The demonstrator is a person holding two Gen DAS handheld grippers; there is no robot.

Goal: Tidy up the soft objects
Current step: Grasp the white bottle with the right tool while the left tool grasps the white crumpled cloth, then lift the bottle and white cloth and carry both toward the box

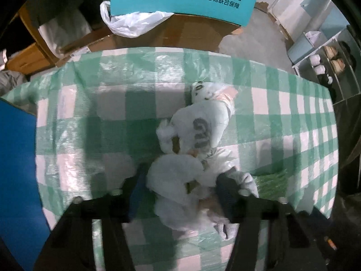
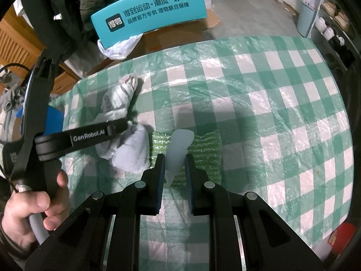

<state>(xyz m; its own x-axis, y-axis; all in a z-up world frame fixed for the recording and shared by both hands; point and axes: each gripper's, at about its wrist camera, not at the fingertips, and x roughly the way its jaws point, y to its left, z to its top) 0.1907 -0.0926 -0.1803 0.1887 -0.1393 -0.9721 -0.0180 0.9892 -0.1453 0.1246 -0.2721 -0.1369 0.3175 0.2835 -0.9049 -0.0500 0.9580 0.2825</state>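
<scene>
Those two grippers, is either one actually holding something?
Right gripper pinches a pale translucent piece by its lower part. Left gripper straddles the white cloth bundle; a grip cannot be told.

Both black tools (image 2: 174,169) carry blue finger pads (image 2: 160,180), round silver screws (image 2: 140,184) and white "GenRobot.AI" lettering (image 2: 88,137).

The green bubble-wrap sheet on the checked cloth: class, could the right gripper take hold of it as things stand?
Probably not yet. The right gripper sits right over the green bubble-wrap sheet with nothing between them, but its jaws are already closed on a white foam piece, which would have to be released first.
</scene>
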